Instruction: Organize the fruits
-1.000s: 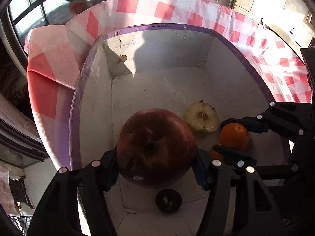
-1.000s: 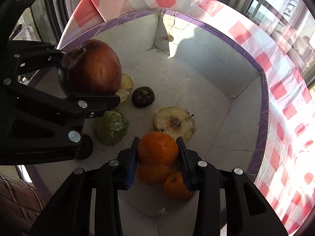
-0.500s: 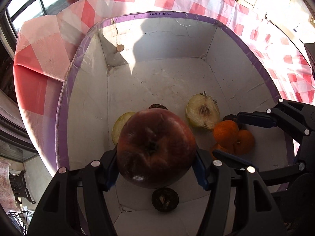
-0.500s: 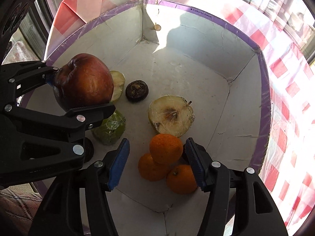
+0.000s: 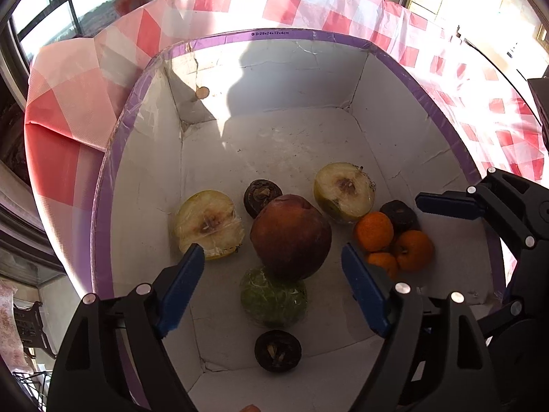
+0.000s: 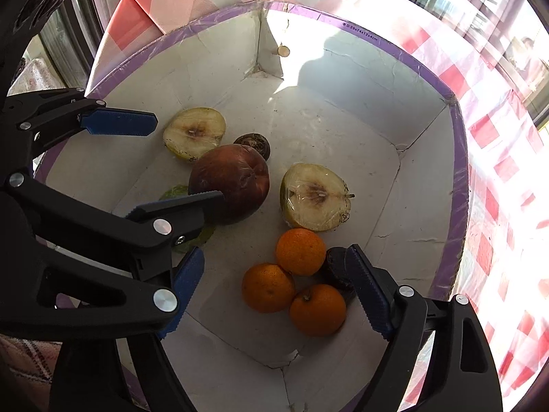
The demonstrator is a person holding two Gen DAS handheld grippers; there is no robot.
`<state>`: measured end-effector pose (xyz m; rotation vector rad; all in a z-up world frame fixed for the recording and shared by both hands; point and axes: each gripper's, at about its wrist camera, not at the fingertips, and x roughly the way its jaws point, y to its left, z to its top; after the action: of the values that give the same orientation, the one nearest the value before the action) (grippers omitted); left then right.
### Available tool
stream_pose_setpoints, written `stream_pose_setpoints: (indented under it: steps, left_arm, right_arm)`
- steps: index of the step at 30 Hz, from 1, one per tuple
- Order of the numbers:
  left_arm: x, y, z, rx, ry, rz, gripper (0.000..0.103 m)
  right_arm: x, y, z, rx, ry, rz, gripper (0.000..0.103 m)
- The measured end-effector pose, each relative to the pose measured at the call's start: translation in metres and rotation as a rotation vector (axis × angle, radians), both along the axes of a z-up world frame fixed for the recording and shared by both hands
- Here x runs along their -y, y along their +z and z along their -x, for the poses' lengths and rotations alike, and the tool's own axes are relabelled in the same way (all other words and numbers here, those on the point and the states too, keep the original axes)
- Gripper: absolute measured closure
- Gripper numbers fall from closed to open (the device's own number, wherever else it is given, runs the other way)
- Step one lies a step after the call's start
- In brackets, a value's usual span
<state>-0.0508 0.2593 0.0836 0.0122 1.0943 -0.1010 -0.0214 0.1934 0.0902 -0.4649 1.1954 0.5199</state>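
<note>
Trouble: we see both the left gripper (image 5: pixel 272 274) and right gripper (image 6: pixel 274 288) wide open, empty, jaws just opened; the red apple (image 5: pixel 291 237) leans on the green fruit (image 5: pixel 273 297) and may roll into the 3 oranges (image 6: pixel 298 279)

In the box (image 5: pixel 343 79), the whole apple (image 5: pixel 291 237) is flanked by two apple halves (image 5: pixel 207 223); three oranges (image 6: pixel 299 251) are clustered to its right.

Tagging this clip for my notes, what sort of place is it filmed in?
Probably a sunlit home, by windows: a white box of fruit on a red checked tablecloth, with window frames close behind.
</note>
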Motion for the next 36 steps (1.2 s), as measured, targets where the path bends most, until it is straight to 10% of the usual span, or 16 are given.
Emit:
stream_pose_setpoints:
  steps: [4, 19, 36]
  left_arm:
    - [-0.007, 0.007, 0.001, 0.0, 0.03, 0.053, 0.002]
    - [-0.029, 0.017, -0.005, -0.001, 0.229, 0.067, 0.002]
    - [-0.007, 0.001, -0.013, -0.107, 0.183, -0.023, 0.002]
  right_arm:
    - [0.003, 0.003, -0.002, -0.006, -0.02, -0.017, 0.018]
    - [0.008, 0.007, -0.012, -0.026, -0.064, -0.065, 0.017]
    - [0.008, 0.006, -0.018, 0.011, -0.08, -0.019, 0.017]
